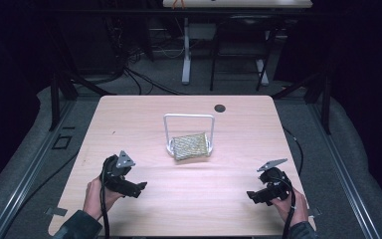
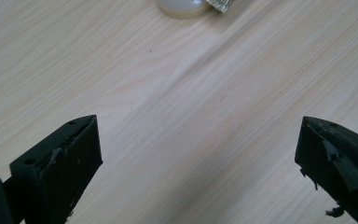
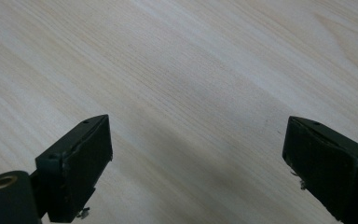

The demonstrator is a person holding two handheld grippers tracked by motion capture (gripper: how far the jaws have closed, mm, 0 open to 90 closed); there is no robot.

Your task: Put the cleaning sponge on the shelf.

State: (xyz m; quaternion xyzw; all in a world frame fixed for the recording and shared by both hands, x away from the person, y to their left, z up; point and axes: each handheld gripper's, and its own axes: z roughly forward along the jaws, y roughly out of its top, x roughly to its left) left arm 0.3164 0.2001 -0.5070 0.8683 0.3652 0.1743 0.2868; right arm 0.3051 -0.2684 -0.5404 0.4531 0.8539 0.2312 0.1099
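A white wire rack (image 1: 189, 118) stands near the middle of the wooden table (image 1: 129, 114). A gold woven cloth (image 1: 191, 146) lies folded on its base. My left gripper (image 1: 140, 189) rests low over the front left of the table, a hand around it, open and holding nothing. My right gripper (image 1: 251, 195) sits at the front right, also open and holding nothing. In the left gripper view the jaws stand wide apart over bare wood, with the rack's round foot (image 2: 182, 6) and a corner of the cloth (image 2: 220, 4) at the top edge. The right gripper view has wide jaws over bare wood.
A dark round hole (image 1: 220, 108) marks the table's far side. Beyond the table are a white desk leg (image 1: 186, 50), black frames and cables on grey carpet. Cables trail from both grippers off the front edge.
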